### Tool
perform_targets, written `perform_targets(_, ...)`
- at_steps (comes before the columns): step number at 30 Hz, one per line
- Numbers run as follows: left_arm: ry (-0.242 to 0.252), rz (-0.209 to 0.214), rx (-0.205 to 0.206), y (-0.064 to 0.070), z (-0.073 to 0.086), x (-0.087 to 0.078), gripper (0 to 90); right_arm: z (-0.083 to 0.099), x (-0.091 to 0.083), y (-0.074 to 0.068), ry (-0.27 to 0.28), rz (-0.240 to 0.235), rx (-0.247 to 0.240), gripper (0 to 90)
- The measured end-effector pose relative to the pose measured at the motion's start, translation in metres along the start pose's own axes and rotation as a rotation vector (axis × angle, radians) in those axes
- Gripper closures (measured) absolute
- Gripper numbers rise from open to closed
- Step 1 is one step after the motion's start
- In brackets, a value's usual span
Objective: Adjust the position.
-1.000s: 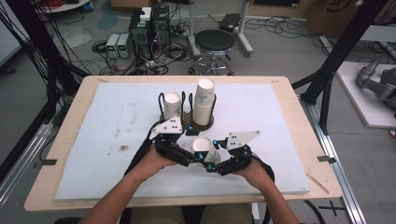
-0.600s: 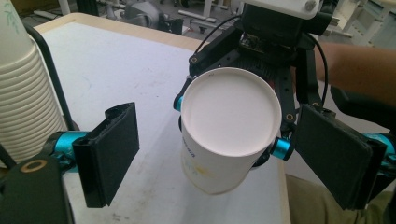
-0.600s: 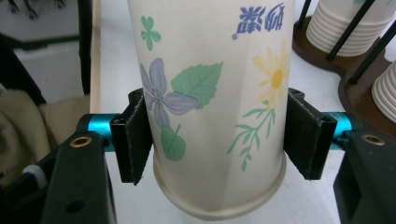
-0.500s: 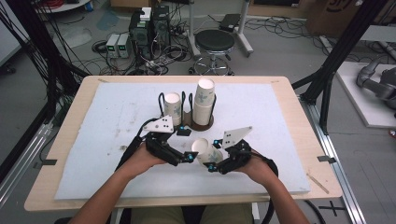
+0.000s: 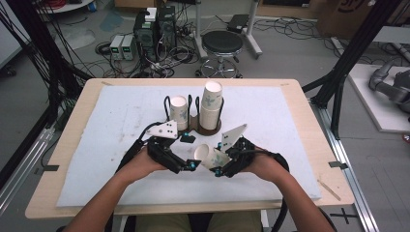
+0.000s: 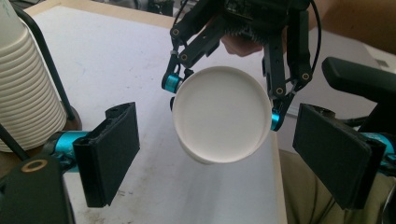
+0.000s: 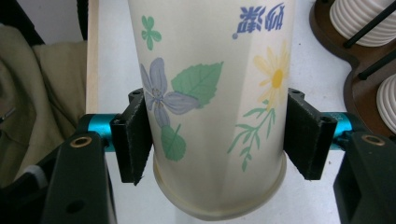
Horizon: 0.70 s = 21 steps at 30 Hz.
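Note:
A flowered paper cup [image 7: 210, 93] lies sideways between the pads of my right gripper [image 7: 219, 140], which is shut on it. The cup's base points toward that gripper's camera. In the left gripper view the cup's white mouth [image 6: 219, 119] faces me, clamped by the right gripper [image 6: 224, 100]. My left gripper [image 6: 224, 158] is open, its pads standing wide on either side and short of the cup. From above, the cup [image 5: 203, 155] hangs low over the mat between the left gripper [image 5: 186, 166] and the right gripper [image 5: 213, 158].
A dark wire cup holder [image 5: 194, 126] stands mid-table with a short cup stack [image 5: 178, 112] and a taller stack [image 5: 212, 104]. The tall stack [image 6: 25, 93] is close on the left in the left gripper view. A white mat [image 5: 96, 145] covers the wooden table [image 5: 300, 96].
The two hands have drawn slightly apart. The cup has tipped onto its side in the right gripper, mouth toward the left gripper, which has backed off to the left.

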<state>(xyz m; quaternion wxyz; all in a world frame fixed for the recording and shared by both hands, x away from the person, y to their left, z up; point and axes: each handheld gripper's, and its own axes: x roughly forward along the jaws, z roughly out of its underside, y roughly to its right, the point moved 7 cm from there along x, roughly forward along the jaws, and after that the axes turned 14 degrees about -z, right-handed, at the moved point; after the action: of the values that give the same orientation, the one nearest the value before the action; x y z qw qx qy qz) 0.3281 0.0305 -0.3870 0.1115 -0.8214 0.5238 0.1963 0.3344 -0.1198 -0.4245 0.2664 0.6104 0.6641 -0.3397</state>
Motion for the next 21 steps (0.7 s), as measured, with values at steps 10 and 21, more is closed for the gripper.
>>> perform_targets(10,-0.044,0.016,0.043,0.004,0.0,0.004,15.1,-0.012,0.0,0.0,-0.096,-0.018,-0.025,33.1)
perform_targets(21,-0.105,0.048,0.069,0.007,0.006,0.013,21.8,-0.018,0.007,-0.004,-0.179,-0.05,-0.032,33.0)
